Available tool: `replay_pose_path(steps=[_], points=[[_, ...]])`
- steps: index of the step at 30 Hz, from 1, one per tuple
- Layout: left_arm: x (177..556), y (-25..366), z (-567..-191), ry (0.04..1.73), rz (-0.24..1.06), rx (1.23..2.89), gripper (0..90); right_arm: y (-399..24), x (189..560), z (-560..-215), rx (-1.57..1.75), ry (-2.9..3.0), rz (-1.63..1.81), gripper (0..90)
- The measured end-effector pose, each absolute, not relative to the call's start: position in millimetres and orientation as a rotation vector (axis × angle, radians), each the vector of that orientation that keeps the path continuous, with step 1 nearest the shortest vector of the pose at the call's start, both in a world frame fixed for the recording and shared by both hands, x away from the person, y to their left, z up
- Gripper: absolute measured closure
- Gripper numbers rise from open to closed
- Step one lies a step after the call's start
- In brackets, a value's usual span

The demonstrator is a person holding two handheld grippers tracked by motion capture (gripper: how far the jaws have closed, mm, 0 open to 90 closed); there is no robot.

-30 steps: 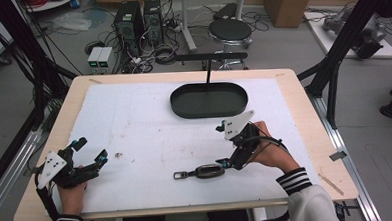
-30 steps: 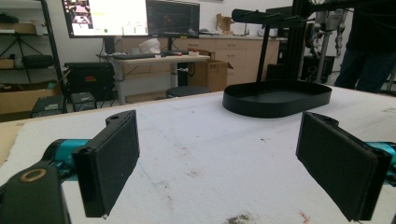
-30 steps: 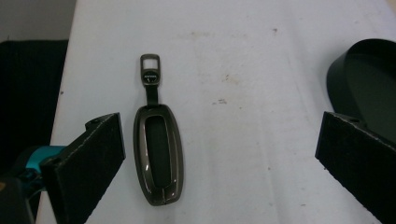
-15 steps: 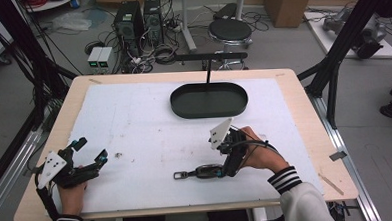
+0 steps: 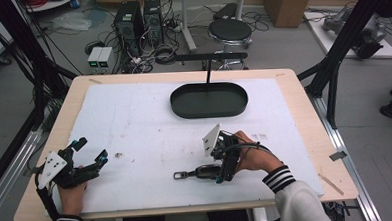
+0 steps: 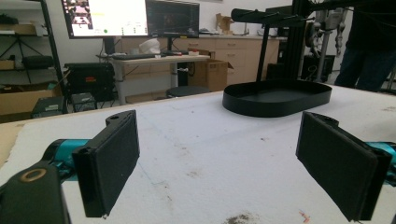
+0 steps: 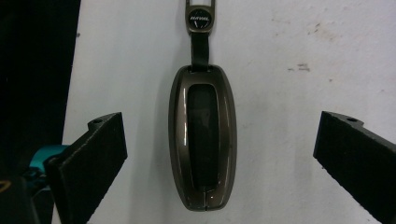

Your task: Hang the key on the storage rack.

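Key fob: laid flat on white table cover near front edge, framed between spread jaws of right gripper, untouched. Left gripper: jaws parted, nothing held. Black tray well apart.

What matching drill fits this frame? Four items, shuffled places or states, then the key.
1. key fob
2. black tray
3. left tongs
4. right tongs

A. far middle of the table, empty
B. open, straddling the fob
C. flat on the white mat, near edge
D. open over bare mat, near left corner

Pairs: 1-C, 2-A, 3-D, 4-B
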State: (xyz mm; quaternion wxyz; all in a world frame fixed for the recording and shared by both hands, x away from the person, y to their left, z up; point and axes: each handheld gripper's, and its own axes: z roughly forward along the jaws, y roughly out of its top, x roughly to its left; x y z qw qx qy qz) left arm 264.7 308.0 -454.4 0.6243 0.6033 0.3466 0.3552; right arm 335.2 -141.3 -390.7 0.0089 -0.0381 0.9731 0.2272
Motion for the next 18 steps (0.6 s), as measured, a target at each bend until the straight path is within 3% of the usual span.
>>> replay_pose_path(steps=[18], points=[[264.7,307.9,-454.4,0.798,0.815,1.383,13.9,-128.0,333.9,-406.3,-0.153,3.111,0.524,7.4]])
